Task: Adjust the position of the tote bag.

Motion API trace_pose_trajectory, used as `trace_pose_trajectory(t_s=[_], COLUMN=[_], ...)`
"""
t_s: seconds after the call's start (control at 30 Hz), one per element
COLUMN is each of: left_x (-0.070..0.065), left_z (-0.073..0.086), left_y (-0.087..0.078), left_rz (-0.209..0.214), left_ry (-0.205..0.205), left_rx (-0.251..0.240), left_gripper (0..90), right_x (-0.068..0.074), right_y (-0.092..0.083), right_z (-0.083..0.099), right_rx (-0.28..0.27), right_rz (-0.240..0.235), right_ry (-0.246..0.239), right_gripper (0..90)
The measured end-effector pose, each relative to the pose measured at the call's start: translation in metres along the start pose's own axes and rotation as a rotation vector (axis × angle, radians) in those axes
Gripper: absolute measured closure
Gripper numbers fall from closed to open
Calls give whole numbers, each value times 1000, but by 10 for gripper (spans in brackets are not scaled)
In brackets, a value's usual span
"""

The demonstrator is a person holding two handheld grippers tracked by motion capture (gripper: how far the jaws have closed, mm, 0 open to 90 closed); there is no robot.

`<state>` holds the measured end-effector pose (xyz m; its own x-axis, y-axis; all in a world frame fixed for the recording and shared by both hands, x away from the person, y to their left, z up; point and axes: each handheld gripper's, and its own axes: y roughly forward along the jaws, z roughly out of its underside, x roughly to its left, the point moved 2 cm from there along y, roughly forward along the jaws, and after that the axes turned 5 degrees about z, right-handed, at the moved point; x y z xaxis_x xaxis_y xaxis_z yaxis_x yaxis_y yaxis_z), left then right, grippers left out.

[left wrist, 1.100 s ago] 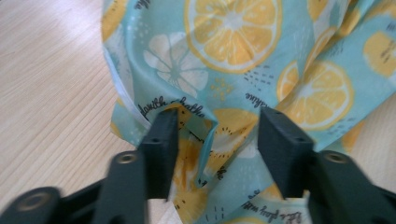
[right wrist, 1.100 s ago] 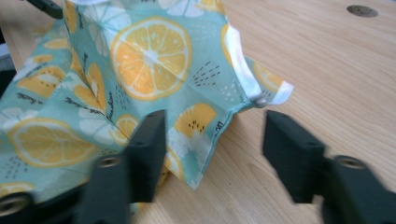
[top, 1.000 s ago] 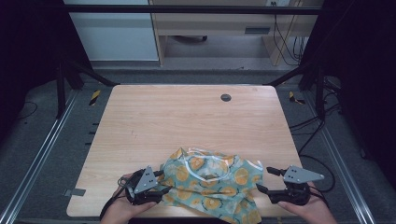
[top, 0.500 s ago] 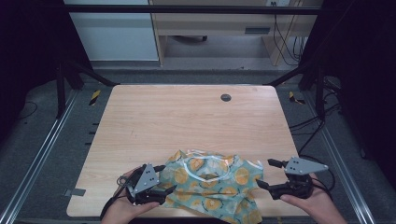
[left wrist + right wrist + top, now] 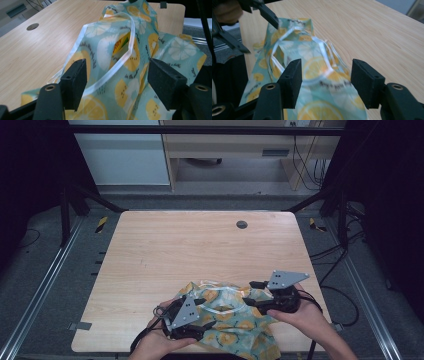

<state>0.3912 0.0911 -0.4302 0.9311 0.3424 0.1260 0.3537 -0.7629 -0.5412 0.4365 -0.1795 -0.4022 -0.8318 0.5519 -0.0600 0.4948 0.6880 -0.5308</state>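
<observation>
A teal bag with a lemon print and a clear-rimmed mouth [image 5: 230,320] lies crumpled near the table's front edge. My left gripper [image 5: 202,314] reaches over its left side. In the left gripper view the bag [image 5: 117,55] and its white rim lie between the parted jaws of my left gripper [image 5: 120,75], which have just been closing; the pads do not press on it. My right gripper [image 5: 251,295] is over the bag's right end. Its jaws have also just been closing, and in its own view my right gripper [image 5: 328,75] straddles the bag [image 5: 317,67] without pinching it.
The wooden table [image 5: 200,245] has a dark round grommet [image 5: 241,224] near its far edge. Metal rails run along the floor at both sides. A desk and cables stand behind the table. The left gripper's fingers [image 5: 265,12] show at the far end of the bag.
Both grippers have moved inward over the bag: the left to the right, the right to the left and up. The right jaws stand narrower than before.
</observation>
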Motion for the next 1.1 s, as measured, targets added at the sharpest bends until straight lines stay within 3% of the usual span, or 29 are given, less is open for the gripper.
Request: trace_pose_trajectory(t_s=[0.2,0.4,0.53,0.6,0.63,0.67,0.7,0.73,0.77,0.8,0.83,0.87,1.0,1.1], left_x=[1,-2,-4,-4,-5,-5,-6,-7,-7,-8,-8,-8,-6,-5], left_z=[2,3,2,1,0,-1,-1,-2,-2,-2,-3,-4,-6,-6], left_y=[9,5,3,3,4,4,5,5,7,8,10,13,20,25], left_rz=[7,6,7,5,10,10,15,16,20,21,20,22,20,23], left_ry=[-6,-7,-3,0,-1,2,5,9,9,12,12,10,14,27], left_rx=[9,-4,-8,-9,-12,-12,-10,-9,-7,-6,-6,-5,-1,6], left_gripper=[351,359,360,360,361,361,362,364,364,364,365,364,369,389], right_x=[14,25,27,27,27,27,27,27,27,26,26,26,26,25], right_y=[18,36,44,47,49,49,49,48,48,48,48,48,46,45], right_z=[-13,-16,-17,-18,-18,-18,-19,-20,-20,-21,-21,-22,-25,-27], right_rx=[15,68,91,101,107,107,105,103,103,112,112,112,107,96], right_rz=[-39,-57,-51,-52,-43,-43,-36,-49,-49,-45,-45,-61,-72,-76], right_ry=[-39,-88,-98,-107,-123,-123,-131,-129,-129,-145,-145,-144,-129,-127], right_gripper=[340,255,245,299,388,388,460,590,590,713,713,796,900,900])
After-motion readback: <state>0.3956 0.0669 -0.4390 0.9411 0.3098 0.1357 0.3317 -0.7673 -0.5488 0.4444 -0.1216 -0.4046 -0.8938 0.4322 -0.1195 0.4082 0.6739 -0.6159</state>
